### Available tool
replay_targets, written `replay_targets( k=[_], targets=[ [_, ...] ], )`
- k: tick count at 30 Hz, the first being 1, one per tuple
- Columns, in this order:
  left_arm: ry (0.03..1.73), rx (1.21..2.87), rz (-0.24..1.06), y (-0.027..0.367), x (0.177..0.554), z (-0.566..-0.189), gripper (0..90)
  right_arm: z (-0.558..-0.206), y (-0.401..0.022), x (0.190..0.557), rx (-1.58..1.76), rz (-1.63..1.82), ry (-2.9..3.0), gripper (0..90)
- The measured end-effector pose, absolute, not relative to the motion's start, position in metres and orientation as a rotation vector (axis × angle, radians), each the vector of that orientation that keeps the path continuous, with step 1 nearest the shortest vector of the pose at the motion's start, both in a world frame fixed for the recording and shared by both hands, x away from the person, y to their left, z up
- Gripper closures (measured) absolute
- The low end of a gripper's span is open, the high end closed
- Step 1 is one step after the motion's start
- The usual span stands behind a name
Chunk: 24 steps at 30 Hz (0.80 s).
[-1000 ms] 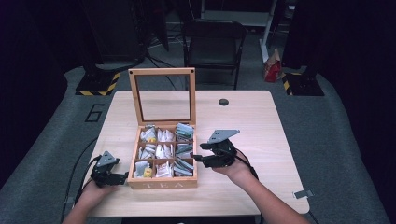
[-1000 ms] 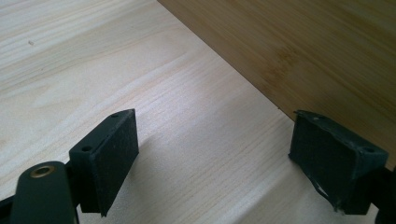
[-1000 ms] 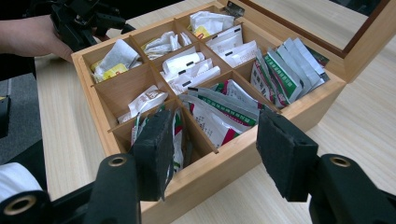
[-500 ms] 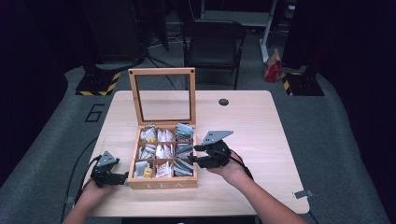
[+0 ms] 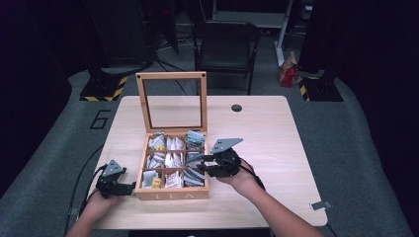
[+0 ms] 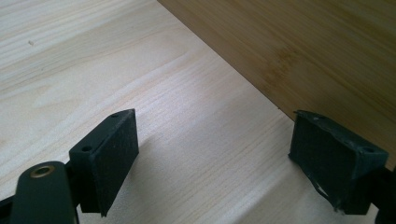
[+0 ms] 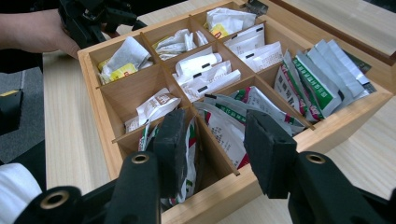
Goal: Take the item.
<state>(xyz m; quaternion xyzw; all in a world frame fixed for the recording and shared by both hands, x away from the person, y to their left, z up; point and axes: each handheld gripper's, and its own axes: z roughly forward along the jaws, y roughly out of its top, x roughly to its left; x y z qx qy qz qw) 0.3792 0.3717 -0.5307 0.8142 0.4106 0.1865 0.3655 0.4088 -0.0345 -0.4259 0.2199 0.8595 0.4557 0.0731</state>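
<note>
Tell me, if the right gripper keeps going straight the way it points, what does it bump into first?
Probably the tea packets in the nearest compartments of the wooden tea box; the open right gripper hangs just above them.

Tea box [image 5: 172,195]: tan wood. Sachets [image 7: 299,74]: white, some green-and-red printed. Table [image 5: 276,133]: pale wood grain. Grippers black.

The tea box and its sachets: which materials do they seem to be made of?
The tea box looks like pale wood, perhaps bamboo, with fine straight grain and a smooth matte finish. The sachets seem to be thin printed paper or foil; their creases and slight sheen leave this open.
</note>
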Motion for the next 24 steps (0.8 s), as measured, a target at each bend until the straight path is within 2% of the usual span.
replay_targets(
  k=[13,24],
  targets=[
    [1.055,2.095,0.479,0.372,0.379,-0.531,15.0,-0.438,-0.025,0.405,0.624,1.353,2.632,65.1],
    [1.055,2.095,0.479,0.372,0.379,-0.531,15.0,-0.450,-0.018,0.404,0.587,1.304,2.664,74.7]
  ],
)
